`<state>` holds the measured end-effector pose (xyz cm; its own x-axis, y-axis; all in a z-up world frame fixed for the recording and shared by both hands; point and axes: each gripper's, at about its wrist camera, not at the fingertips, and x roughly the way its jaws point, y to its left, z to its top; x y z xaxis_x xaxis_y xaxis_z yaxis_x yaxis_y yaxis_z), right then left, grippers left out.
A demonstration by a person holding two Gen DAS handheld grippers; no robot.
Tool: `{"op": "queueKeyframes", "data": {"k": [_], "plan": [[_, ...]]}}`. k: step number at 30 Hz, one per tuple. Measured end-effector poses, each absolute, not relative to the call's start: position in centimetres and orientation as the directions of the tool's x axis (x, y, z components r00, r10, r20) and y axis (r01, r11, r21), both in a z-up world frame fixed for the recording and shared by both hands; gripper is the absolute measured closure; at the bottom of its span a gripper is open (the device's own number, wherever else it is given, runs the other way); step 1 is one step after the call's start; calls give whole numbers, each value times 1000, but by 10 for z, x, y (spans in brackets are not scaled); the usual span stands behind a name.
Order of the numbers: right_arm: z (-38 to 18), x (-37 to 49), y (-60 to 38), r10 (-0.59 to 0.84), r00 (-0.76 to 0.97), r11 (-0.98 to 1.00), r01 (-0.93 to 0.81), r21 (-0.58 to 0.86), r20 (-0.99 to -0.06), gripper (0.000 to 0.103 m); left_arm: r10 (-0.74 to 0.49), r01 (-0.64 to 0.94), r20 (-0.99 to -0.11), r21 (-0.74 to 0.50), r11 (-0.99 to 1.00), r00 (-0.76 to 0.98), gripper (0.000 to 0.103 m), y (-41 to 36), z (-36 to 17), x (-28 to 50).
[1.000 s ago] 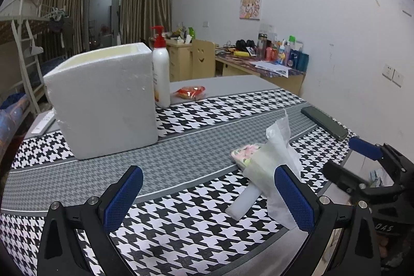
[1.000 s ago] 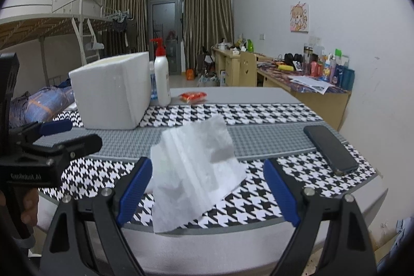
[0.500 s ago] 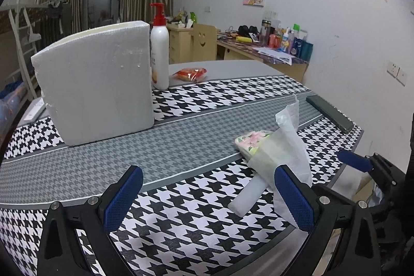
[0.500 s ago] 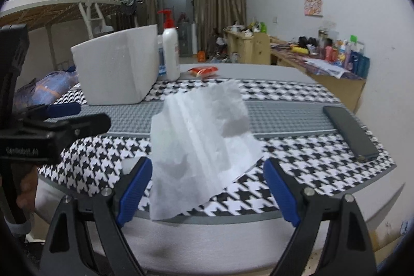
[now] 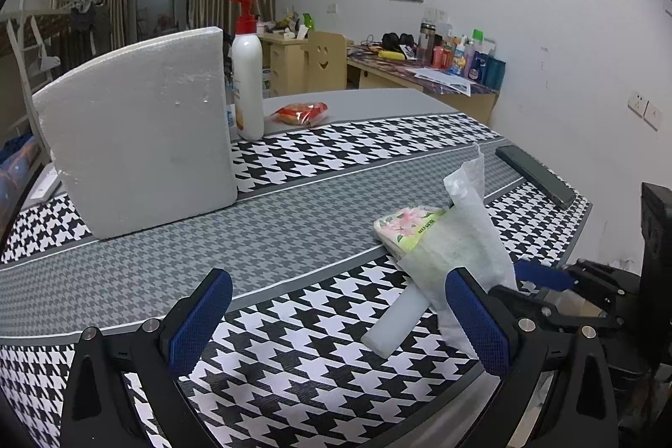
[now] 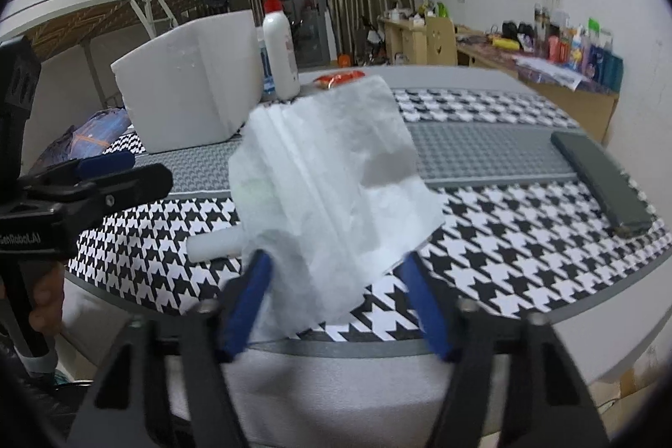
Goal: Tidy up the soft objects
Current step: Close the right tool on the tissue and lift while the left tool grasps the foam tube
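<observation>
A white tissue (image 6: pixel 336 187) stands up from a floral tissue pack (image 5: pixel 405 223) near the table's front right edge. In the left wrist view the tissue (image 5: pixel 466 229) leans over a small white foam bar (image 5: pixel 395 326). My right gripper (image 6: pixel 336 259) straddles the tissue's lower end. Its jaws are closing, with the tissue between them and a gap still showing at the right pad. My left gripper (image 5: pixel 336 313) is wide open over the houndstooth cloth, left of the pack, with nothing between its fingers.
A large white styrofoam box (image 5: pixel 138 129) stands at the back left, with a pump bottle (image 5: pixel 248 78) and a red snack packet (image 5: pixel 300 112) beside it. A dark phone (image 6: pixel 600 179) lies at the right edge. A hand (image 6: pixel 42 301) holds the left gripper's handle.
The right gripper's jaws have narrowed around the tissue, and it has dropped and tipped closer to the tissue. The left gripper has sunk a little toward the table and stays open.
</observation>
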<state>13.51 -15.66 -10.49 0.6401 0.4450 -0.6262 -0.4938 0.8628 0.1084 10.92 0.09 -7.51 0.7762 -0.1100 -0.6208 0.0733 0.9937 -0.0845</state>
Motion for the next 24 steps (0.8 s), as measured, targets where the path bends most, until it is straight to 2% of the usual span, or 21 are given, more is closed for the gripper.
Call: {"op": "queueKeyframes", "data": {"k": [2,5,8,14,15,16,18,19,20,24], "plan": [[-109,141,-159,436,626,867,-486,114,-646,66,-108,71,-623,-84,994,775,1,2,-75,109],[-110,145,-164,432,627,872,-474,122,-649,82,-104,70,-624,-79,994,774,1,0,-75,113],[-108,150,-171,417,640,883,-453,121,-645,93,-101,70,-625,-74,995,774,1,-2,-74,116],[-106,161,-182,357,680,912,-402,82,-641,92,-98,70,-629,-68,995,771,1,-3,-76,119],[-106,163,-182,349,683,914,-400,71,-642,92,-98,71,-630,-68,995,771,1,-3,-76,119],[-107,165,-181,345,683,913,-403,62,-644,87,-98,72,-630,-67,995,771,1,-3,-76,118],[-107,168,-179,343,678,909,-413,48,-650,68,-99,77,-633,-62,995,768,1,-4,-76,118],[-107,169,-179,343,681,908,-416,44,-647,52,-100,80,-636,-61,995,766,1,-5,-77,118],[-106,168,-179,348,686,906,-422,39,-639,42,-102,84,-640,-59,995,762,1,-5,-78,118],[-104,166,-175,381,684,888,-458,40,-622,40,-104,88,-654,-57,994,750,1,-7,-80,121]]}}
